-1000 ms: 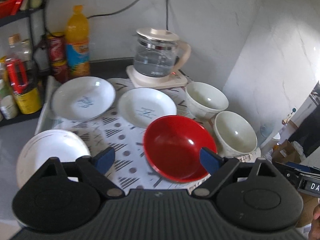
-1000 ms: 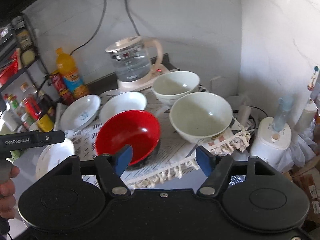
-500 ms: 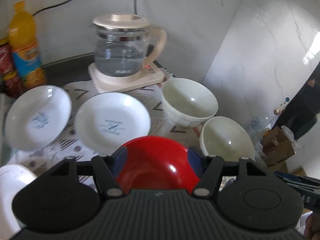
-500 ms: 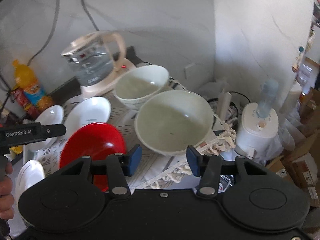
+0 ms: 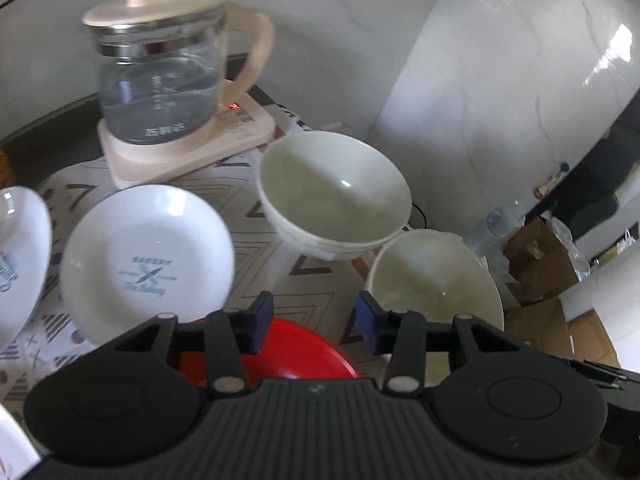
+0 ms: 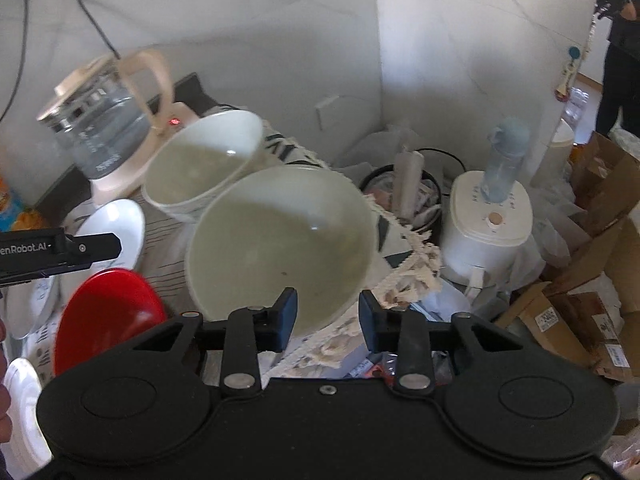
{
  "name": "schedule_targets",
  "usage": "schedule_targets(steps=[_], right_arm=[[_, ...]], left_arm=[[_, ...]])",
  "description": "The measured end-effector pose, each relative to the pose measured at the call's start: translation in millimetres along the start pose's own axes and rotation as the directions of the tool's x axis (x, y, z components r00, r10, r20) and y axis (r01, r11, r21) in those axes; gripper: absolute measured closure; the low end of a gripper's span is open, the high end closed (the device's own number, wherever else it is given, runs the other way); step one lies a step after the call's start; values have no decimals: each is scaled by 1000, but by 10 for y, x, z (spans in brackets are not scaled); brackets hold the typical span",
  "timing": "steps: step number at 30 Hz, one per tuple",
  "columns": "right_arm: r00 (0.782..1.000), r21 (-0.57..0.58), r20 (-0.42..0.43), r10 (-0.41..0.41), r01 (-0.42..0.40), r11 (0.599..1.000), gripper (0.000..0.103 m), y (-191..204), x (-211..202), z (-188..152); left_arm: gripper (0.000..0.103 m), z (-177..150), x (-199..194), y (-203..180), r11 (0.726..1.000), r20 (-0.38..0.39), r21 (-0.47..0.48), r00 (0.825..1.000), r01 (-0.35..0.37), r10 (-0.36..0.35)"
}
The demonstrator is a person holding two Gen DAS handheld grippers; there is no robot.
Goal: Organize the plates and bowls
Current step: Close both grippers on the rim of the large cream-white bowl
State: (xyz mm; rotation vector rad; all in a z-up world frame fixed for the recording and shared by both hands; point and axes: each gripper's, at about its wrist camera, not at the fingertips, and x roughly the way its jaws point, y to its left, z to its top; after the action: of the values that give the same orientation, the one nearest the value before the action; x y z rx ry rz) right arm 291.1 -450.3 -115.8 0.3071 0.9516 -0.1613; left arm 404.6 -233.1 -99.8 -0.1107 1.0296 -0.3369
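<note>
My left gripper (image 5: pixel 314 323) hangs over the far rim of the red bowl (image 5: pixel 296 350). Its jaws are closing, and the blue pads press on nothing. Ahead of it lie a white printed plate (image 5: pixel 148 256), a cream bowl (image 5: pixel 336 196) and a second cream bowl (image 5: pixel 436 288) at the right. My right gripper (image 6: pixel 328 320) is at the near rim of that large cream bowl (image 6: pixel 280 240). Its jaws are closing too, the left pad in front of the bowl's inside, the right pad outside it, and neither touches it. The red bowl (image 6: pixel 108 312) sits to its left.
A glass kettle (image 5: pixel 160 72) on its base stands at the back against the wall. Another white plate (image 5: pixel 20 248) lies at the far left. The patterned cloth's fringe (image 6: pixel 412 264) hangs over the table's right edge, beyond which are a white appliance (image 6: pixel 492 224) and cardboard boxes (image 6: pixel 580 320).
Both grippers have moved forward and down toward the bowls, and both pairs of jaws have narrowed. The left view has swung right, away from the bottles, so the red bowl now lies under the left gripper.
</note>
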Motion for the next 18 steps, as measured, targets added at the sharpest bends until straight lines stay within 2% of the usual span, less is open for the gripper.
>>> schedule_targets(steps=[10,13,18], right_arm=[[999,22,-47,-18,19,1000,69,-142,205,23],[998,29,-56,-1,2,1000,69,-195,259,43],[997,17,-79,15,-14,1000,71,-220,378,124]], left_arm=[[65,66,349,-171,999,-66,9,997,41,-40],[66,54,452,-226,999,-84,17,995,49,-47],[72,65,689,-323,999,-125,24,992,23,-20]])
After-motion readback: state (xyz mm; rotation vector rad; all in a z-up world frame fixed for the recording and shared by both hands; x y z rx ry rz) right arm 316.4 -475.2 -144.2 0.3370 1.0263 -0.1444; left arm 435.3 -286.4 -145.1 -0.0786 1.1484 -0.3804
